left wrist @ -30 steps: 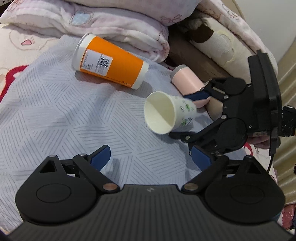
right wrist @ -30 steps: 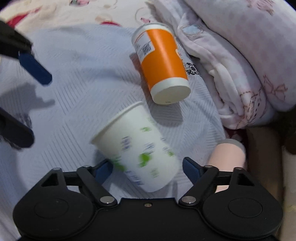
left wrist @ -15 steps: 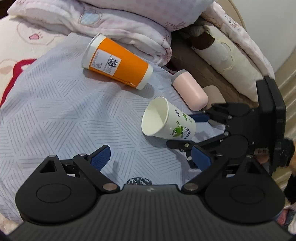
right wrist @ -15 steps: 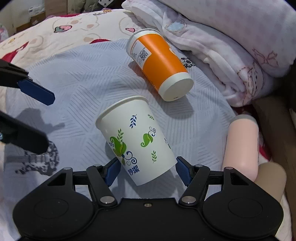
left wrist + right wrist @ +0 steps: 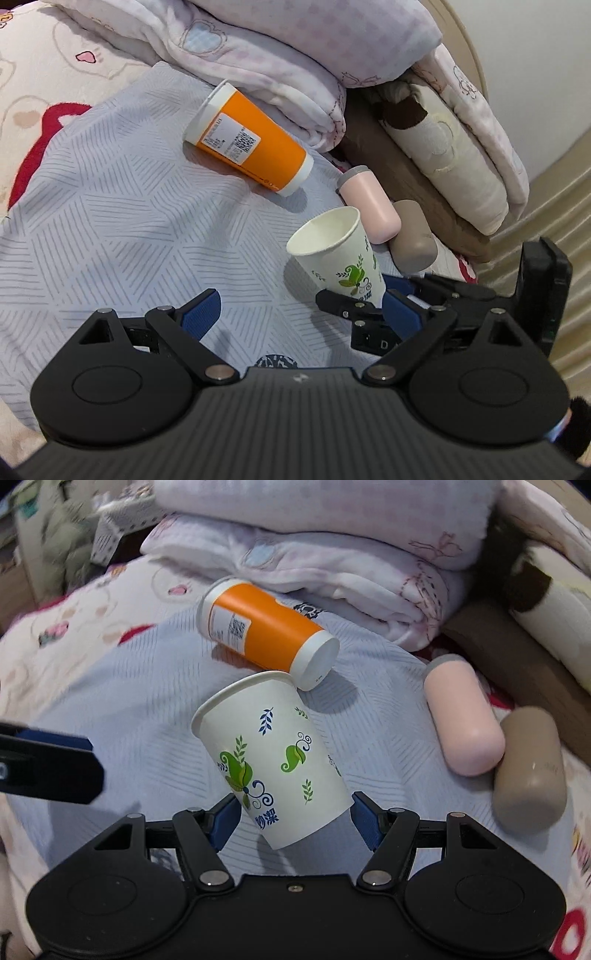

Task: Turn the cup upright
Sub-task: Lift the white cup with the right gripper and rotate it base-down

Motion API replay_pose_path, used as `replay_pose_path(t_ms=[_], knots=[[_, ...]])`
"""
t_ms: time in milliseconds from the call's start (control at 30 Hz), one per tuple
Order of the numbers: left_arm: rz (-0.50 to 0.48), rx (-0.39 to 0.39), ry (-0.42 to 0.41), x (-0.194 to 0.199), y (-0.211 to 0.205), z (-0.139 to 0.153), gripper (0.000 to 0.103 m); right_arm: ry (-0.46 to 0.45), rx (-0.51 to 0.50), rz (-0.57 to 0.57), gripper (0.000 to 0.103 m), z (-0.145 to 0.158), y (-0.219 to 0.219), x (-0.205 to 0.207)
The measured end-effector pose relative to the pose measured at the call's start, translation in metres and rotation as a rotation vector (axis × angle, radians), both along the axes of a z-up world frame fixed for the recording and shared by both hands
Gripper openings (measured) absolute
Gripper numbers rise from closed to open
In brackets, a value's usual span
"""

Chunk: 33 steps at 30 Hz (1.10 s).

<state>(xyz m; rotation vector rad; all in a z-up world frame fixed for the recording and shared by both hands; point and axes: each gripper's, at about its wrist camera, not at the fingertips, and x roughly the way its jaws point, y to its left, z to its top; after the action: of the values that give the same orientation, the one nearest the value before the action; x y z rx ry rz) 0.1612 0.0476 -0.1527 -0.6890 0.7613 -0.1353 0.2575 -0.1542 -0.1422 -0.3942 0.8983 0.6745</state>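
A white paper cup with green leaf prints (image 5: 273, 760) is held near its base between the blue pads of my right gripper (image 5: 291, 818). It is tilted, close to upright, mouth up and leaning to the left. In the left wrist view the same cup (image 5: 338, 258) stands mouth up just above the grey patterned cloth (image 5: 110, 221), with my right gripper (image 5: 380, 301) shut on its base. My left gripper (image 5: 299, 314) is open and empty, to the left of the cup.
An orange cup (image 5: 251, 142) lies on its side on the cloth behind. A pink bottle (image 5: 369, 205) and a taupe bottle (image 5: 413, 236) lie to the right. Folded pink blankets (image 5: 277, 48) and pillows rise at the back.
My right gripper has closed on the white cup and turned it from lying on its side to nearly upright, mouth up. My left gripper stays open.
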Motion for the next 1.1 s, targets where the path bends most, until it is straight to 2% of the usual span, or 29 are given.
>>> replay_pose_path(t_ms=[133, 200, 367, 633, 667, 733, 800, 867, 900, 967, 1000, 1100], knots=[[0.007, -0.024, 0.013, -0.001, 0.011, -0.003, 0.095, 0.056, 0.052, -0.063, 0.07, 0.0, 0.007, -0.011], [-0.002, -0.036, 0.022, 0.0, 0.016, -0.004, 0.095, 0.071, 0.058, -0.138, 0.07, -0.002, 0.012, -0.019], [-0.013, -0.043, 0.037, -0.001, 0.027, -0.006, 0.095, 0.235, 0.179, -0.303, 0.07, -0.011, 0.017, -0.031], [-0.082, -0.042, 0.085, 0.001, 0.038, -0.011, 0.095, 0.39, 0.289, -0.45, 0.071, -0.021, 0.024, -0.053], [-0.093, -0.042, 0.091, 0.001, 0.038, -0.012, 0.095, 0.408, 0.295, -0.455, 0.071, -0.023, 0.025, -0.055], [-0.102, -0.034, 0.1, 0.001, 0.036, -0.014, 0.087, 0.424, 0.299, -0.454, 0.071, -0.026, 0.029, -0.058], [-0.103, -0.037, 0.116, 0.002, 0.036, -0.017, 0.073, 0.427, 0.297, -0.444, 0.07, -0.028, 0.033, -0.062], [-0.108, -0.054, 0.129, 0.002, 0.037, -0.02, 0.068, 0.418, 0.295, -0.416, 0.072, -0.028, 0.036, -0.064], [-0.112, -0.06, 0.132, 0.002, 0.037, -0.021, 0.067, 0.415, 0.295, -0.391, 0.074, -0.027, 0.036, -0.066], [-0.118, -0.063, 0.138, 0.002, 0.038, -0.021, 0.067, 0.391, 0.274, -0.347, 0.086, -0.022, 0.035, -0.071], [-0.118, -0.066, 0.139, 0.003, 0.038, -0.021, 0.067, 0.366, 0.256, -0.326, 0.089, -0.019, 0.036, -0.074], [-0.112, -0.077, 0.145, 0.005, 0.04, -0.024, 0.066, 0.257, 0.132, -0.216, 0.091, -0.007, 0.049, -0.082]])
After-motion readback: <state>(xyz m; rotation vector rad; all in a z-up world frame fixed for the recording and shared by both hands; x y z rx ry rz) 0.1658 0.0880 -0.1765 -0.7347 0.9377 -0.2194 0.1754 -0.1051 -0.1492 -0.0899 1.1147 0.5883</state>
